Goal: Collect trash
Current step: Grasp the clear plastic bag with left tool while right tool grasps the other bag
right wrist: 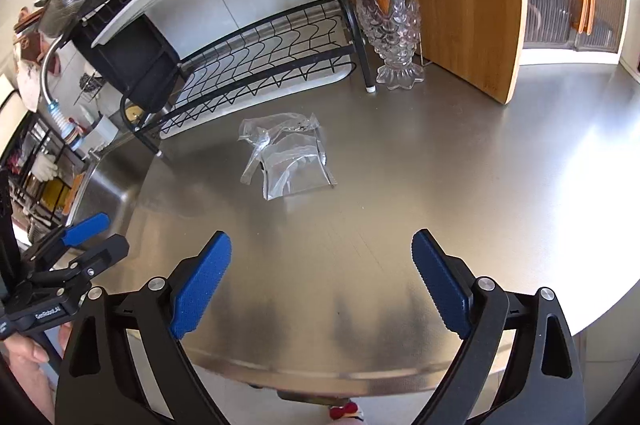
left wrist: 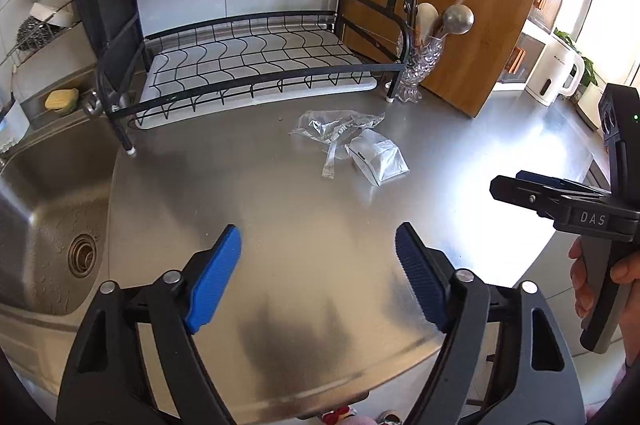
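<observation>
Clear plastic wrappers (left wrist: 352,141) lie crumpled on the steel counter (left wrist: 280,217), just in front of the dish rack; in the right wrist view the same wrappers (right wrist: 288,153) sit mid-counter. My left gripper (left wrist: 318,257) hangs above the counter's near part, open, with nothing between its blue pads, well short of the wrappers. My right gripper (right wrist: 322,265) is likewise open and empty above the counter (right wrist: 440,185), near its front edge. Each gripper shows at the edge of the other's view: the right gripper (left wrist: 520,185) and the left gripper (right wrist: 88,237), each held in a hand.
A black wire dish rack (left wrist: 256,65) stands behind the wrappers. The sink (left wrist: 52,225) lies to the left. A glass utensil holder (left wrist: 420,65), a leaning wooden board (left wrist: 480,5) and a white kettle (left wrist: 554,73) stand at the back right.
</observation>
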Available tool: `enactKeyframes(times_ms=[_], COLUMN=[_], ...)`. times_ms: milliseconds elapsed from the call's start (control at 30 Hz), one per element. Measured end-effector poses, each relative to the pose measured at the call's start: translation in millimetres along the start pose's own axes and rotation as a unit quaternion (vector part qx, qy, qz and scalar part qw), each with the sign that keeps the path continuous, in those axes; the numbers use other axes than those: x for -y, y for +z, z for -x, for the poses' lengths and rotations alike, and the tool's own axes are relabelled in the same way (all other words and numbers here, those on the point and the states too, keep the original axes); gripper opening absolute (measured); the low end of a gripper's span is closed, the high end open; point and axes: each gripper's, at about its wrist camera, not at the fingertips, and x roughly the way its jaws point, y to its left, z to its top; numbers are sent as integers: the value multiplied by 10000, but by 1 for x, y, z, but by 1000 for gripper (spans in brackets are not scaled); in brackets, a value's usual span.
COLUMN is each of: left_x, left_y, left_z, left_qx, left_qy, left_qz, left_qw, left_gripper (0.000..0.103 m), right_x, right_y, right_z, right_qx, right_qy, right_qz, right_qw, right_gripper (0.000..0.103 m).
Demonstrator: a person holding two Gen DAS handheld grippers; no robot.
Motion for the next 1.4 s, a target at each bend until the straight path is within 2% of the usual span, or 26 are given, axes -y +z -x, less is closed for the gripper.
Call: enactKeyframes(times_ms=[233, 333, 567, 933, 967, 1000, 1033, 1067, 1100, 1133, 1167, 1333, 1367, 1400], left_x=[-8, -12, -6, -12, -12, -12, -12, -12, -11, -10, -10, -5, -4, -4], left_y=[23, 30, 37, 51, 52, 52, 52, 51, 48, 47, 45, 41, 39, 39], left_z=[-52, -73, -107, -140, -143, -147, -150, -153, -154, -154, -153, -150, -148, -145], left_qx=[-178, -324, -643, -816, -836, -865, -908, -939, -939, -900, -896, -873, -862, -825], left_qy=[-195, -362, -666, -965, -998, -1043, -1101, -1120, -1124, -1146, -1173, -1117, -1077, -1038], left_qz=[-293, -322, -750, -717, -698, -682, -669, -676, -705, -727, -715, -740, -739, -745], left_qw=[9992, 9983, 9929, 9894, 9890, 9884, 9875, 9869, 9867, 9866, 9865, 9871, 9877, 9884], left_gripper=[71, 66, 42, 40, 36, 27, 21, 9, 9, 9, 8, 6, 0, 0], right_x=[4, 0, -5, -10, -10, -10, -11, -11, -11, -10, -10, -15, -16, -18], right_y=[23, 32, 52, 55, 54, 54, 54, 54, 56, 57, 58, 53, 52, 50], right_z=[-48, -63, -93, -128, -131, -134, -134, -136, -137, -138, -140, -135, -132, -129], right_qx=[-189, -197, -348, -594, -615, -629, -588, -597, -627, -619, -663, -631, -610, -587], right_qy=[189, 189, 329, 157, 141, 132, 103, 104, 108, 64, -5, -94, -117, -117], right_qz=[-521, -602, -791, -701, -692, -679, -637, -636, -667, -677, -648, -464, -414, -365], right_qw=[9983, 9978, 9957, 9956, 9956, 9956, 9962, 9961, 9957, 9958, 9957, 9969, 9972, 9975], right_gripper=[89, 88, 80, 77, 76, 72, 64, 58, 52, 37, 31, 21, 21, 20])
